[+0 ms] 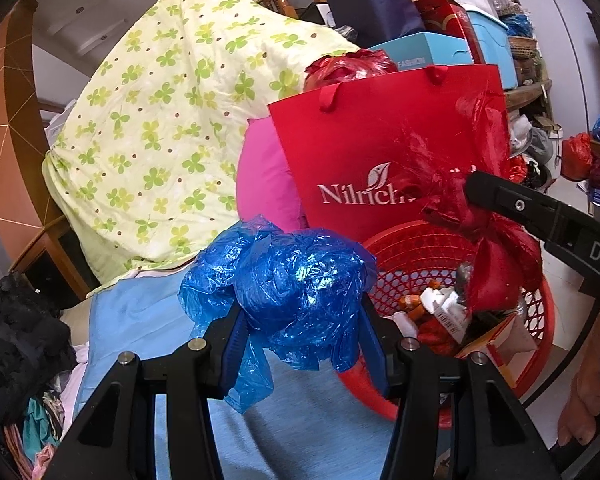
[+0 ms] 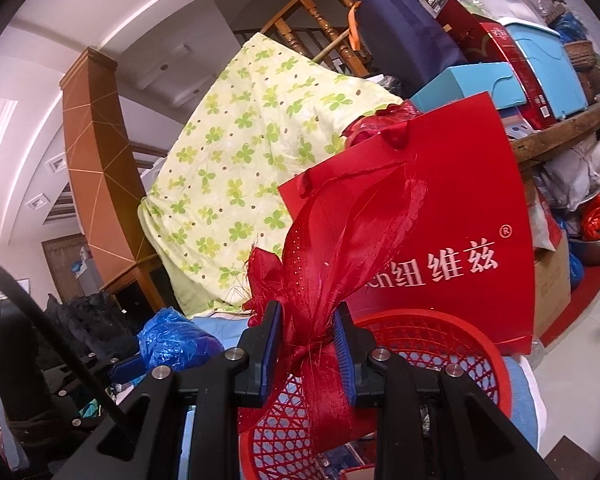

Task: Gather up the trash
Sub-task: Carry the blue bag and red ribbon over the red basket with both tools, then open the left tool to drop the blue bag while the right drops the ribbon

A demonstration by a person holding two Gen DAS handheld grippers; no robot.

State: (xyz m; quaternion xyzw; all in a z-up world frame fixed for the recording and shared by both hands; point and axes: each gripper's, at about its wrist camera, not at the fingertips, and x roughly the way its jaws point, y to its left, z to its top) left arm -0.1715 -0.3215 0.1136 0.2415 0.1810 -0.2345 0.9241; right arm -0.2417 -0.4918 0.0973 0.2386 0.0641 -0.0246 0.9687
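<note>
- The white lettering on the red paper bag [image 1: 360,152] is partly covered by the red ribbon [image 1: 472,200].
- The red basket [image 1: 540,320] is cut off by the left gripper [image 1: 300,320] frame.
- Basket contents cannot be identified.

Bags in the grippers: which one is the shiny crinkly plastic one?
The blue plastic bag, balled up in the left gripper. The right gripper holds a red gauzy ribbon, woven fabric instead.
</note>
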